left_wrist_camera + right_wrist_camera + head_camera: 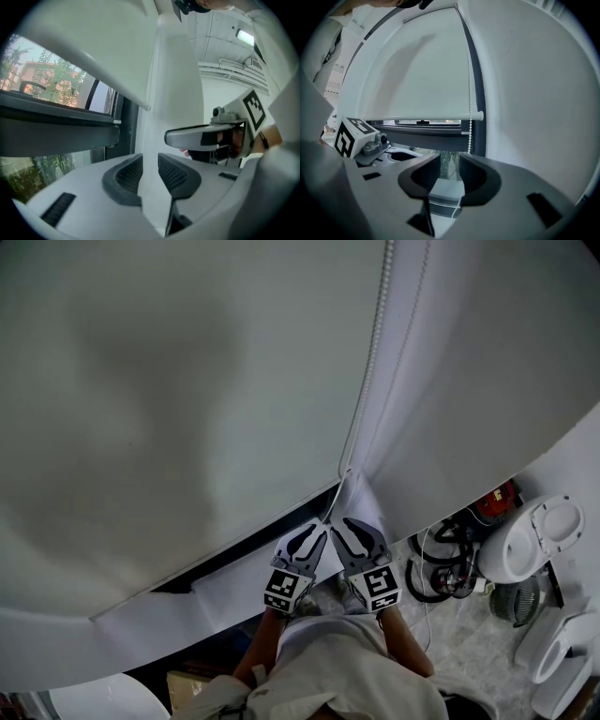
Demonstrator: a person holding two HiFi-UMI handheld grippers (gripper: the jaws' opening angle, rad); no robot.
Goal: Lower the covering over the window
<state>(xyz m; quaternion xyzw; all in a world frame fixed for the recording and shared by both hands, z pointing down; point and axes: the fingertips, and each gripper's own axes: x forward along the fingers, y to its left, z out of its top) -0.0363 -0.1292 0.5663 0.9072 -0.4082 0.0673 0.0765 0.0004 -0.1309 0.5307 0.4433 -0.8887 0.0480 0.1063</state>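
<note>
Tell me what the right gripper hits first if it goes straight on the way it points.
The right gripper would probably meet the bare window glass below the roller blind, just left of the bead chain; depth is unclear.

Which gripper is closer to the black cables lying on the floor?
Right. The black cables lie below and to the right of the right gripper; the left gripper is on its other side, farther away.
</note>
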